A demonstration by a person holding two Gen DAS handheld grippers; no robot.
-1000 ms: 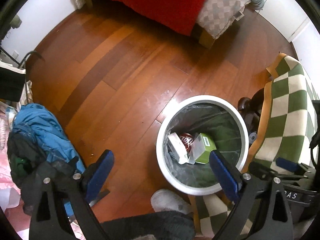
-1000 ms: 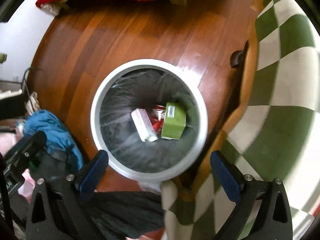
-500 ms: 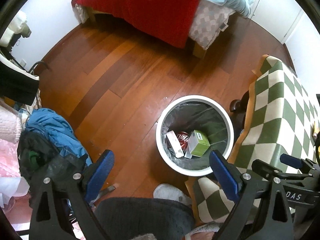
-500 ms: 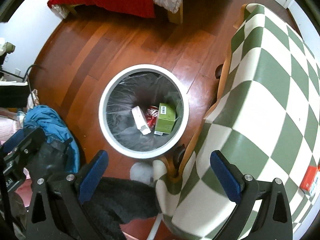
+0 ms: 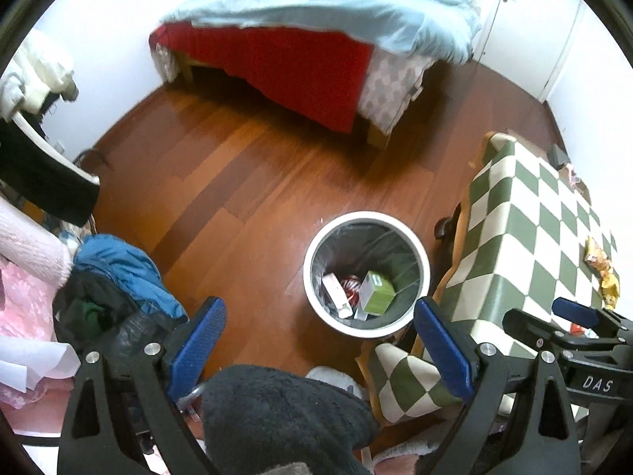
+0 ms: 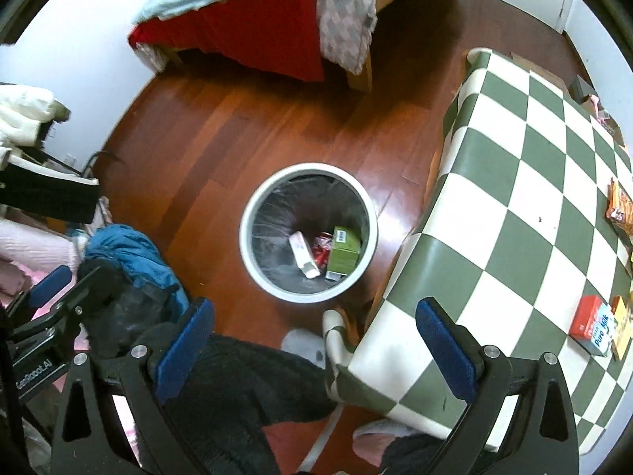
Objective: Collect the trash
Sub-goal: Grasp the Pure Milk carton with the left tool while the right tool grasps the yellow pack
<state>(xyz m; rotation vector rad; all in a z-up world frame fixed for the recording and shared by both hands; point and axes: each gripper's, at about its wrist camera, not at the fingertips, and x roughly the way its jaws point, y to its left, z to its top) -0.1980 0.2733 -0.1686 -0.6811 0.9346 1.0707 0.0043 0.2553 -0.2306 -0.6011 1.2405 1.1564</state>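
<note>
A white round trash bin [image 5: 423, 273] [image 6: 247, 245] with a clear liner stands on the wood floor beside the table. Inside lie a green box [image 5: 378, 292] [image 6: 345, 246], a red can [image 5: 350, 285] [image 6: 322, 247] and a white carton [image 5: 334, 295] [image 6: 302, 255]. My left gripper [image 5: 320, 340] is open and empty, high above the floor. My right gripper [image 6: 314, 340] is open and empty too, above the table's near corner. On the table lie a red and blue milk carton [image 6: 593, 326], a yellow wrapper [image 5: 601, 269] and an orange snack packet [image 6: 619, 208].
A table with a green and white checked cloth [image 5: 526, 245] [image 6: 514, 198] fills the right. A bed with red and light blue covers [image 5: 316, 39] [image 6: 257, 12] stands at the back. A pile of blue and black clothes [image 5: 114, 277] [image 6: 126, 261] lies at the left. The person's dark-clad leg [image 5: 277, 415] is below.
Both grippers have risen well away from the bin, which now looks smaller. More of the bed and table top has come into view. Both stay open and empty.
</note>
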